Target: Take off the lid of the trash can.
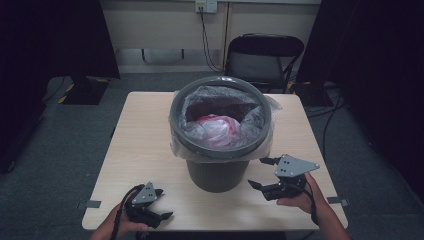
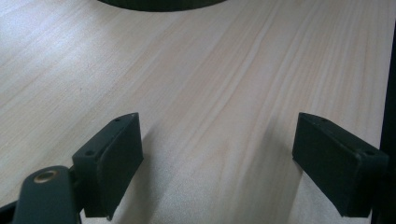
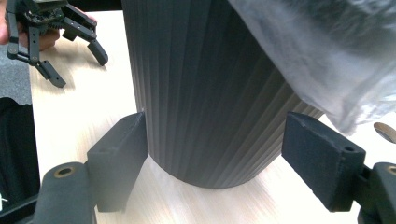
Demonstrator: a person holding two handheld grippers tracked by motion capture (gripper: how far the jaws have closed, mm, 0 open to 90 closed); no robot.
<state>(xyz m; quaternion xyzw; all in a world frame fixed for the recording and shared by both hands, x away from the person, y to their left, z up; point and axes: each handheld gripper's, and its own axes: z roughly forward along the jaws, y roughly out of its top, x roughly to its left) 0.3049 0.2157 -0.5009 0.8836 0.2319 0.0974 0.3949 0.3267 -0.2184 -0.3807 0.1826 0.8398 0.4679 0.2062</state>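
A dark grey ribbed bin (image 1: pixel 220 172) stands in the middle of the light wooden table (image 1: pixel 140 145). A clear plastic liner (image 1: pixel 190 145) is folded over its rim, and a pink and white bag (image 1: pixel 218 129) lies inside. My right gripper (image 1: pixel 257 172) is open at the bin's lower right. In the right gripper view its jaws (image 3: pixel 217 135) stand on either side of the bin's wall (image 3: pixel 205 84), close to it, under the hanging liner (image 3: pixel 327 56). My left gripper (image 1: pixel 165 203) is open near the table's front left, over bare wood (image 2: pixel 217 163), apart from the bin's base (image 2: pixel 159 3).
A black folding chair (image 1: pixel 262 55) stands behind the table, with cables (image 1: pixel 207 45) on the wall beside it. Dark curtains flank the room. Tape tabs (image 1: pixel 92 203) mark the table's front edges. The left gripper (image 3: pixel 56 44) and its hand also show in the right gripper view.
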